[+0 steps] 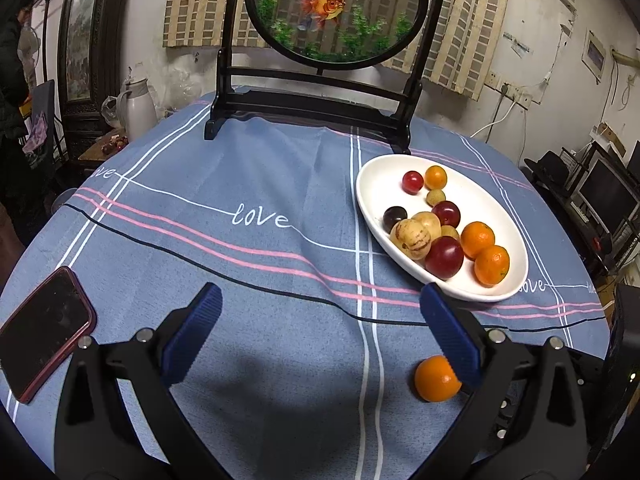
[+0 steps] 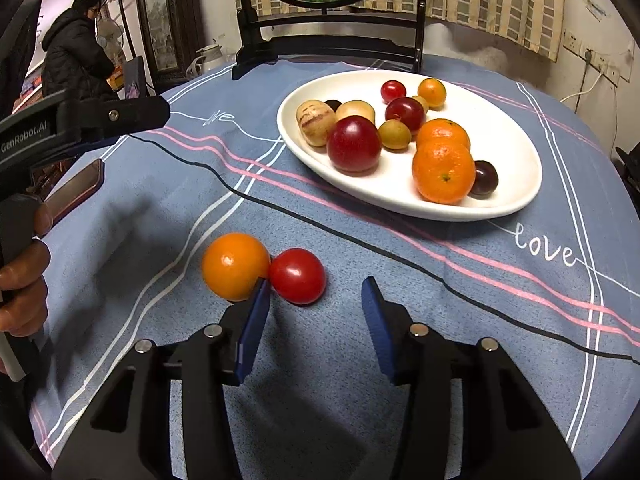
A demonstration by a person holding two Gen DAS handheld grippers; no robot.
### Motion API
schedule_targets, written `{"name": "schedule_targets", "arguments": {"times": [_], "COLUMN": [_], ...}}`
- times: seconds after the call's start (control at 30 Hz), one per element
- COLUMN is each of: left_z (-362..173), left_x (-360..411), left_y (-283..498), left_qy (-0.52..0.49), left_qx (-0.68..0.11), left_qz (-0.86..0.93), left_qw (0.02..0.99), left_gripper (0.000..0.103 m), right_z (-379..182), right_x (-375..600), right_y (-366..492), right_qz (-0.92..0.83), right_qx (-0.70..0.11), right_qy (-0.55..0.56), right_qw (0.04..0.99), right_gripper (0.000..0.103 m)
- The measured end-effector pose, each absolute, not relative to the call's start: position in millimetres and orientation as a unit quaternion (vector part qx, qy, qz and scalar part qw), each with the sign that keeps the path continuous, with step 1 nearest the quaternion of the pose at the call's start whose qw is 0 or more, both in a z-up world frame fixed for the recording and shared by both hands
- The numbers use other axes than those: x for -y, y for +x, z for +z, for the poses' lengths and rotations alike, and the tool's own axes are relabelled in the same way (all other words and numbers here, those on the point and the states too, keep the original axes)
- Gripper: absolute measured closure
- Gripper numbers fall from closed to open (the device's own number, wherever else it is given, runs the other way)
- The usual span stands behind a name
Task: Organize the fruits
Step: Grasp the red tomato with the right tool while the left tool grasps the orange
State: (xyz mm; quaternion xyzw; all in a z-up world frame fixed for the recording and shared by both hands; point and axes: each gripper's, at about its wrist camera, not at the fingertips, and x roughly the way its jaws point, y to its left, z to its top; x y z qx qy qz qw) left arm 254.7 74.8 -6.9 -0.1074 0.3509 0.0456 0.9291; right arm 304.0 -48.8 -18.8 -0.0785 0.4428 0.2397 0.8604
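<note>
A white oval plate (image 1: 372,184) (image 2: 516,168) holds several fruits: oranges, red and dark plums, small tomatoes and pale striped melons. A loose orange fruit (image 2: 235,266) (image 1: 437,378) and a red tomato (image 2: 298,276) lie touching on the cloth in front of the plate. My right gripper (image 2: 316,300) is open just behind the tomato, its left finger between the two fruits. My left gripper (image 1: 320,304) is open and empty above the cloth, the orange fruit beside its right finger. The tomato is hidden in the left wrist view.
A blue striped tablecloth (image 1: 260,184) covers the round table. A dark phone in a red case (image 1: 40,332) lies at the left. A black framed goldfish screen (image 1: 316,92) stands at the back. A person (image 2: 76,52) stands beyond the table's left.
</note>
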Motion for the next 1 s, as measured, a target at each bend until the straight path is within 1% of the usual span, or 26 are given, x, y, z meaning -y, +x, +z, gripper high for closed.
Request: {"name": "schedule_targets", "arguments": {"times": [0.37,0.5,0.57,0.77,0.83,0.93,1.0], "left_z": [-8.6,-9.0,-8.8,-10.8,-14.2,-19.3,-22.3], "left_x": [-77.8,-80.4,-80.6,-76.0,-65.9,-43.9,-28.7], "left_y": [256.7,256.7,256.4,258.0,258.8,254.6,249.9], "left_qy": [-0.106,-0.110,-0.110,-0.099,-0.077,-0.033,-0.006], "left_qx": [-0.353,-0.353,-0.353,-0.361,-0.376,-0.385,-0.385], "left_qz": [0.058,0.061,0.061,0.052,0.023,-0.029,-0.060], "left_qw": [0.928,0.927,0.927,0.926,0.923,0.922,0.921], "left_gripper": [0.002,0.002,0.002,0.002,0.002,0.007,0.019], "right_z": [-20.9,-26.3,-27.2,-23.3,-19.1,-9.5,-6.0], "right_x": [33.3,27.1,27.0,33.9,41.4,59.0,68.8], "right_y": [307.3,308.2,308.3,306.3,305.2,306.4,308.6], "right_qz": [0.244,0.244,0.239,0.235,0.232,0.221,0.220], "right_qx": [-0.433,-0.437,-0.435,-0.435,-0.435,-0.429,-0.430], "right_qy": [-0.099,-0.112,-0.117,-0.101,-0.089,-0.055,-0.031], "right_qw": [0.862,0.858,0.860,0.863,0.865,0.874,0.875], "right_gripper": [0.055,0.067,0.072,0.074,0.074,0.074,0.074]}}
